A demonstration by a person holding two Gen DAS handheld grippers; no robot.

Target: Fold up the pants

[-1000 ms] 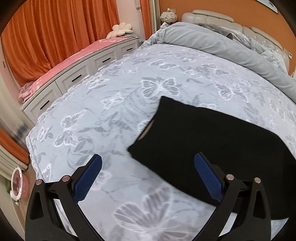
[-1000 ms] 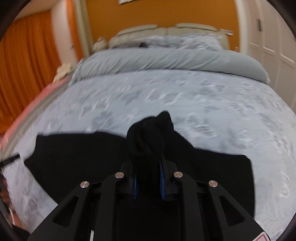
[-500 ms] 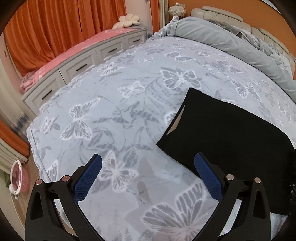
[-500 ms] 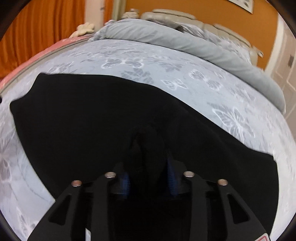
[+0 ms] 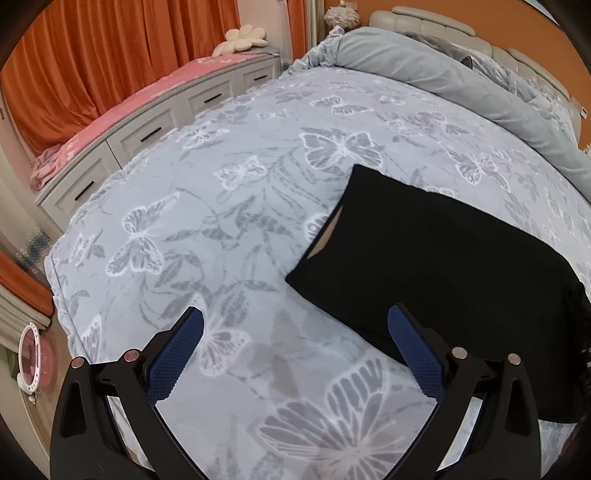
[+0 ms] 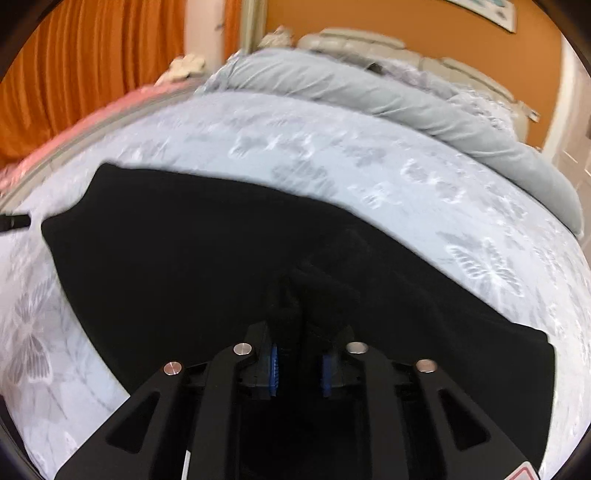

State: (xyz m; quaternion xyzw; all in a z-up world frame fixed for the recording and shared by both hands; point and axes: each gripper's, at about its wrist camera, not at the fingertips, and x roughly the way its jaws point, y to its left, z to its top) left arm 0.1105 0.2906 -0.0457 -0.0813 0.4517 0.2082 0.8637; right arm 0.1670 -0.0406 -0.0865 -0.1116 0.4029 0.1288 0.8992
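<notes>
Black pants (image 5: 436, 258) lie flat on the butterfly-print bedspread (image 5: 221, 221), with the waist opening facing left in the left wrist view. My left gripper (image 5: 295, 350) is open and empty, just above the bedspread near the pants' left corner. In the right wrist view the pants (image 6: 184, 258) spread wide across the bed. My right gripper (image 6: 299, 365) is shut on a bunched fold of the pants (image 6: 317, 295) near their front edge. The tip of the left gripper (image 6: 14, 222) shows at the far left.
A rolled grey duvet (image 5: 461, 85) and a padded headboard (image 5: 443, 29) lie at the bed's far end. A white drawer bench (image 5: 147, 136) with a pink cover and orange curtains (image 5: 92, 62) run along the left side. The bed's left edge (image 5: 55, 288) drops off near a pink round object (image 5: 33, 362).
My right gripper has carried the bunched fold down from its raised position and keeps it low on the pants. My left gripper shifted slightly and stays open beside the pants' left corner.
</notes>
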